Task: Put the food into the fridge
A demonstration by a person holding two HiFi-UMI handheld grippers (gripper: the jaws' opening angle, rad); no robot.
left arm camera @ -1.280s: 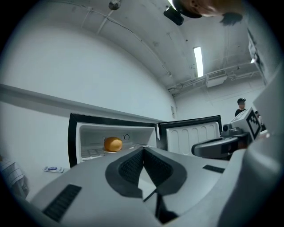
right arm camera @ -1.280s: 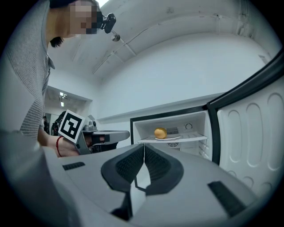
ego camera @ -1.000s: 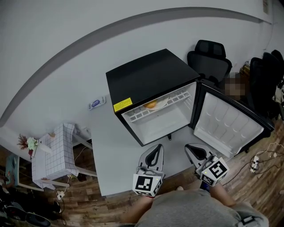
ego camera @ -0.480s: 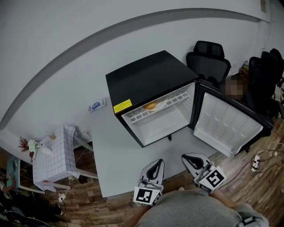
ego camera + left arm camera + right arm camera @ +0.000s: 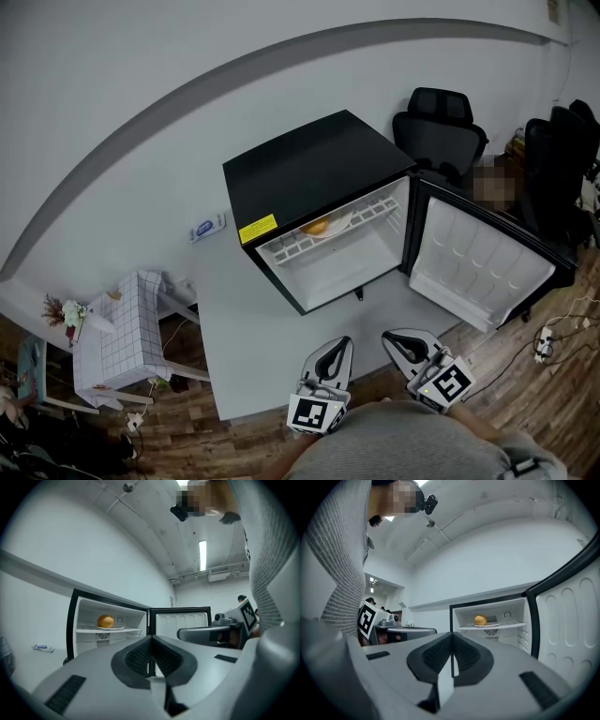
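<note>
- Fridge (image 5: 319, 187), black and compact, stands on the pale grey bench (image 5: 244, 328) in the head view, with its door (image 5: 478, 262) swung fully open to the right.
- Head view: a round orange food item (image 5: 318, 224) lies on a white plate (image 5: 341, 222) on the upper wire shelf (image 5: 375, 208) inside the fridge; the space below the shelf shows only white walls.
- Head view: the left claw (image 5: 339, 343) and the right claw (image 5: 392, 338) sit side by side over the near edge of the bench, both pointing toward the fridge and well apart from it.
- Head view: a small flat object (image 5: 204, 227) lies on the bench left of the fridge; black office chairs (image 5: 441, 127) stand behind the fridge, and a side table with a checked cloth (image 5: 122, 323) stands at lower left.
- Left gripper view: the jaws of the left claw are pressed together with nothing between them. The open fridge lies ahead, with the food item on its plate on the shelf. The right claw and its marker cube show at the right.
- Right gripper view: the jaws of the right claw meet along their ribbed pads and hold nothing. The food item shows on the shelf ahead, the open door at the right edge, and the left claw at the left.
</note>
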